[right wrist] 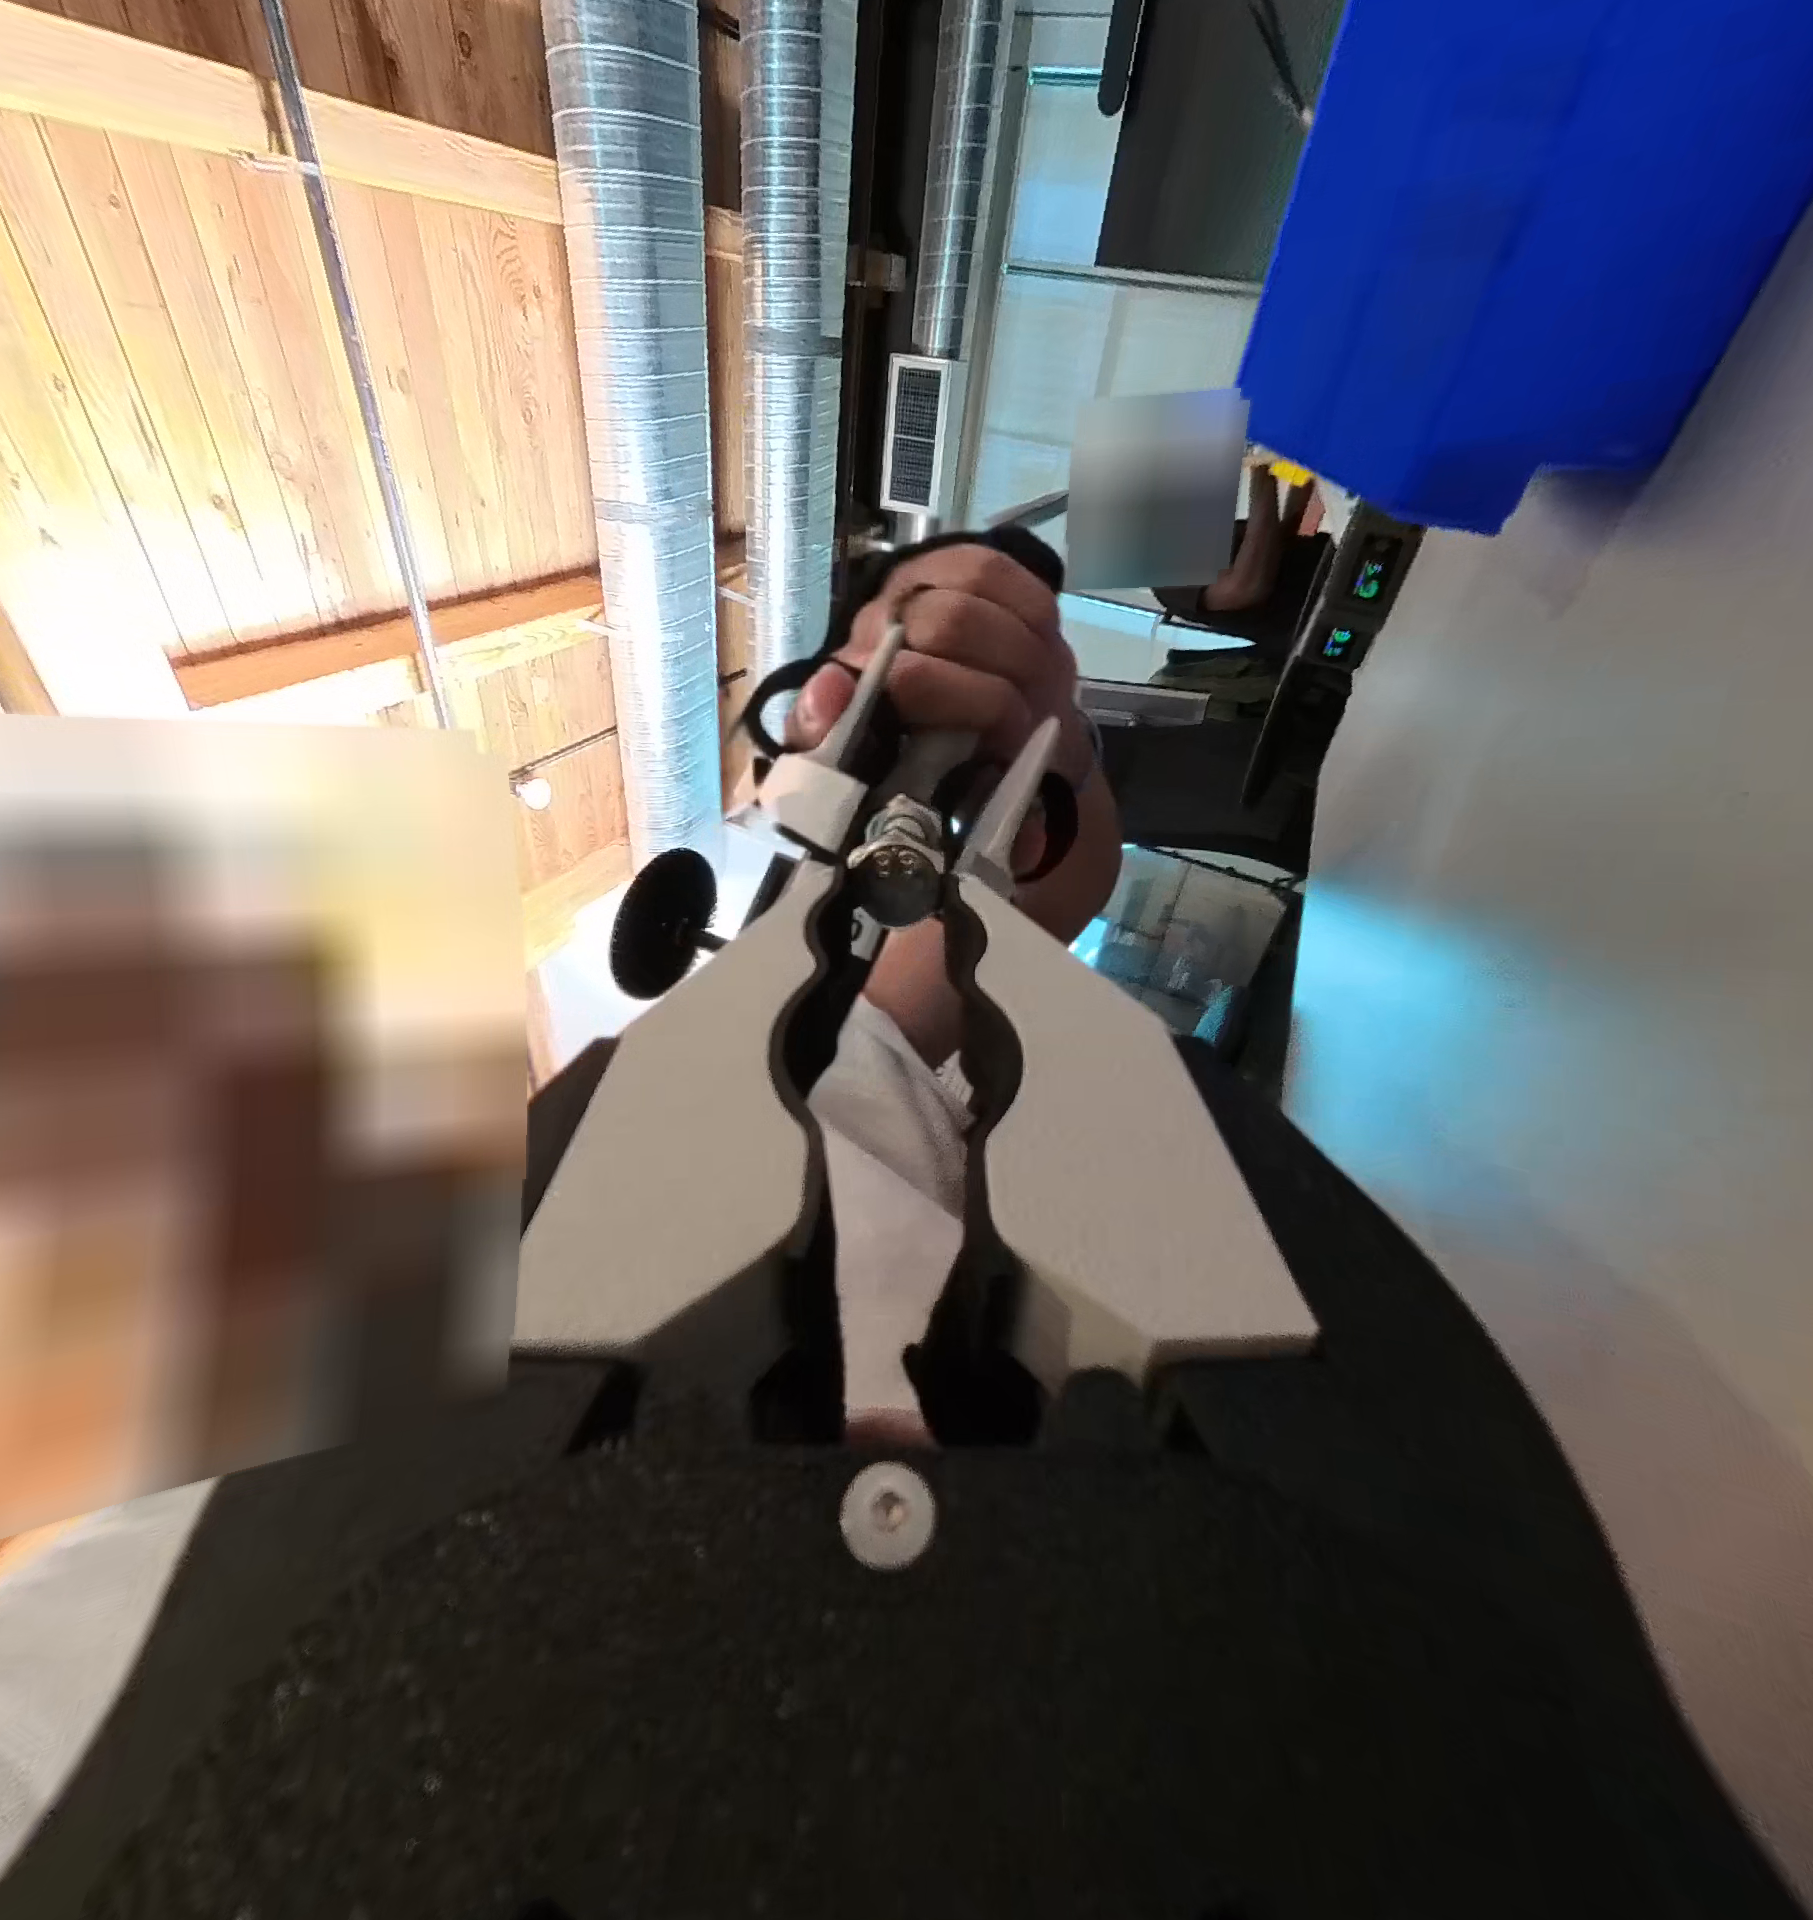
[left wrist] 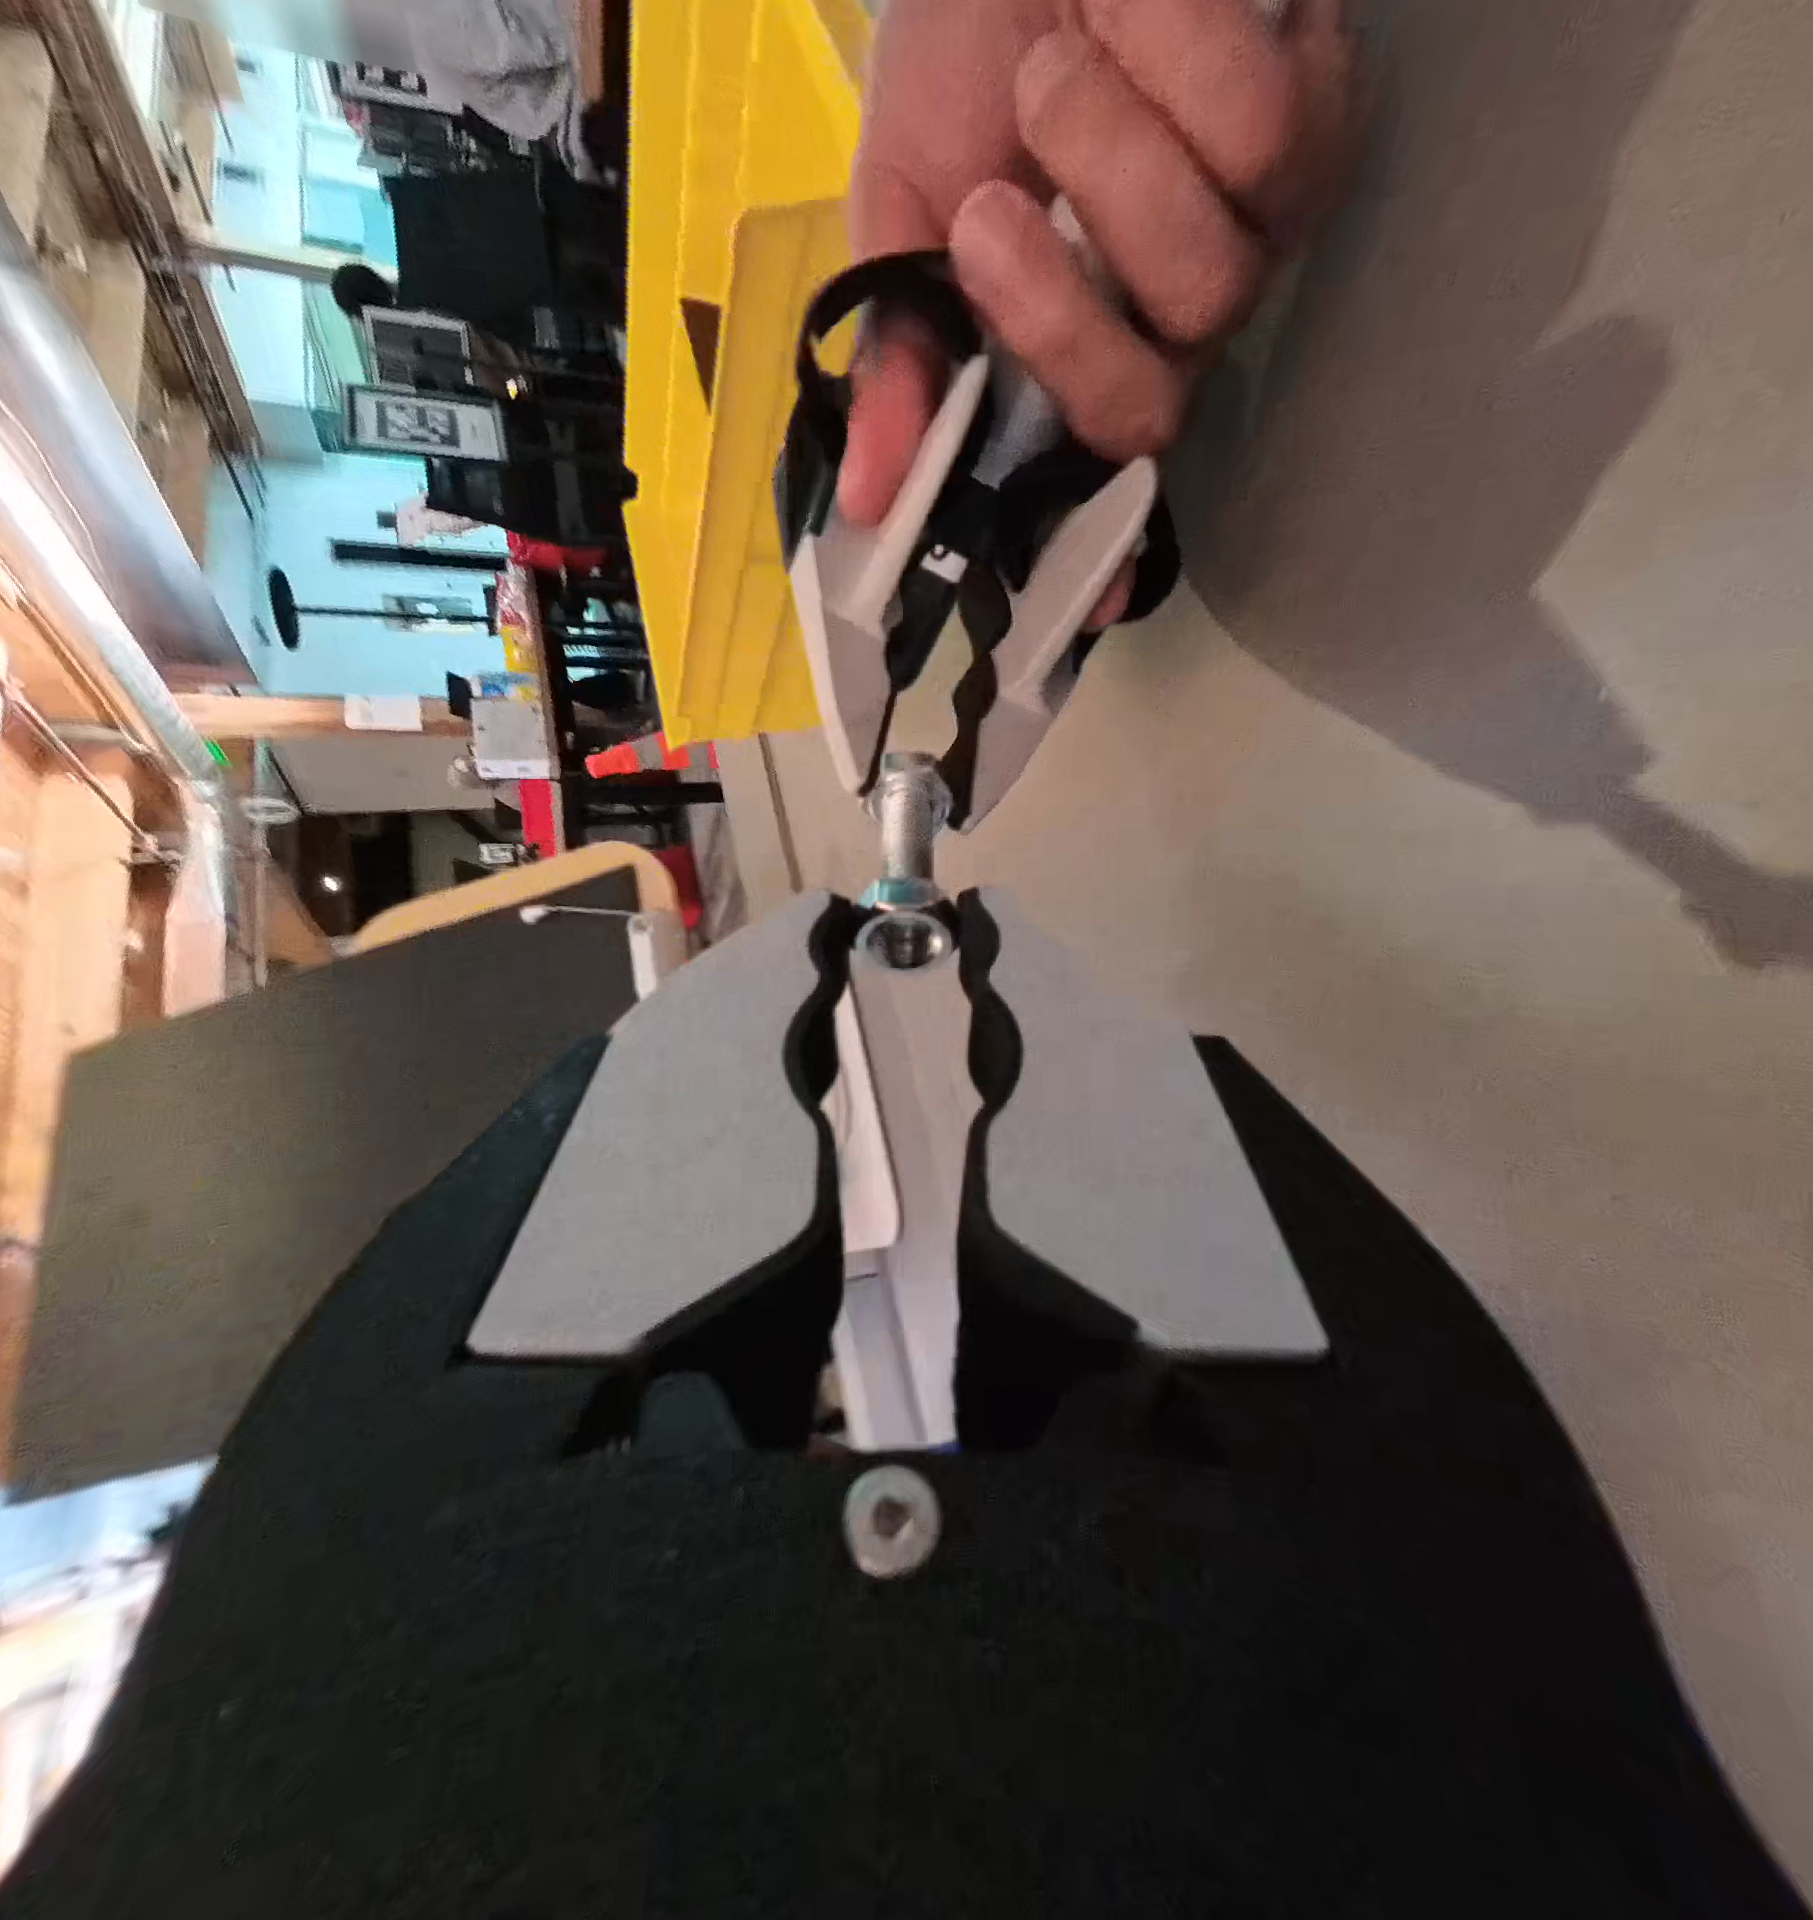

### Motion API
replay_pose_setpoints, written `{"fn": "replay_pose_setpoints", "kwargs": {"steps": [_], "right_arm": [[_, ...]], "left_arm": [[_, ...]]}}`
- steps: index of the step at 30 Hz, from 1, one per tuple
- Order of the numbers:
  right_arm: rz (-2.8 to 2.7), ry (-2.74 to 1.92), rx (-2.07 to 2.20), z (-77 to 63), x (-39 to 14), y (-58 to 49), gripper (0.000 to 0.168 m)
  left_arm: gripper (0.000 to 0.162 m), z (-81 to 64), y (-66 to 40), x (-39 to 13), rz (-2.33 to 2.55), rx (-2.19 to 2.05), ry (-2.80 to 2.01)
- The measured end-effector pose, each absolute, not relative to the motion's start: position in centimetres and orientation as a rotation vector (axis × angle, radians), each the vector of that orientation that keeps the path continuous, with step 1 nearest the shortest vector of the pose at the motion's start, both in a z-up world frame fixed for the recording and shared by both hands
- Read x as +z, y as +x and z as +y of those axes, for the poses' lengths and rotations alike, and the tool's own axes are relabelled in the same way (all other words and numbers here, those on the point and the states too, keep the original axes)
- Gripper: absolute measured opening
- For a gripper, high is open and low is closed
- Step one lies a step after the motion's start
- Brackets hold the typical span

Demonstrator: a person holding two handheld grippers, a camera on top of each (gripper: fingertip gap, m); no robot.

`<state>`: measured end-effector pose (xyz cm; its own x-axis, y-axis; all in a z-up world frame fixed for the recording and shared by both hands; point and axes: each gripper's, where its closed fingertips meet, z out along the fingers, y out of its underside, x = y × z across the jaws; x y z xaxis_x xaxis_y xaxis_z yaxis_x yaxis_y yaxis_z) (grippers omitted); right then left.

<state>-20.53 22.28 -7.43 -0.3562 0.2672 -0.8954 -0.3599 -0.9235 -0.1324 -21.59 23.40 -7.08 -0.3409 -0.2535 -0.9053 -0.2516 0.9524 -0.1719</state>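
A metal bolt (left wrist: 907, 831) spans the gap between my two grippers, held in the air. My left gripper (left wrist: 902, 925) is shut on the nut (left wrist: 902, 940) at the bolt's near end. Just beyond, my right gripper (left wrist: 907, 790), held by a hand (left wrist: 1068, 229), grips the bolt's far end. In the right wrist view, my right gripper (right wrist: 894, 894) is shut on the bolt's rounded head (right wrist: 891, 878). The left gripper (right wrist: 897, 821) faces it tip to tip, held by a hand (right wrist: 985, 644). Both views are turned on their side.
A yellow bin (left wrist: 736, 364) stands on the grey tabletop (left wrist: 1401, 935) behind the right gripper. A blue bin (right wrist: 1504, 208) is near the white surface (right wrist: 1608, 935). A dark panel (left wrist: 310, 1143) is at the left. Silver ducts (right wrist: 642, 416) and wooden planks (right wrist: 206, 364) lie beyond. My left and right fingertips are right by each other.
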Motion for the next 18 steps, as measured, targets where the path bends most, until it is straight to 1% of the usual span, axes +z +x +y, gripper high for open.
{"fn": "replay_pose_setpoints", "kwargs": {"steps": [3,9,14,18], "right_arm": [[0.045,-1.522,2.201,22.2,-7.2,-20.4,0.016],[-0.304,-1.553,1.796,21.4,-5.6,-20.8,0.016],[-0.739,-1.554,1.212,20.2,-6.1,-21.5,0.017],[-0.972,-1.466,0.756,19.9,-5.9,-21.5,0.017]], "left_arm": [[0.020,23.1,-21.5,-6.9,1.887,-0.259,-0.637],[0.020,21.7,-21.9,-5.5,1.724,-1.012,-1.182],[0.020,20.4,-22.6,-5.6,1.631,-1.522,-1.510],[0.019,19.9,-22.7,-4.8,1.485,-1.868,-1.713]]}}
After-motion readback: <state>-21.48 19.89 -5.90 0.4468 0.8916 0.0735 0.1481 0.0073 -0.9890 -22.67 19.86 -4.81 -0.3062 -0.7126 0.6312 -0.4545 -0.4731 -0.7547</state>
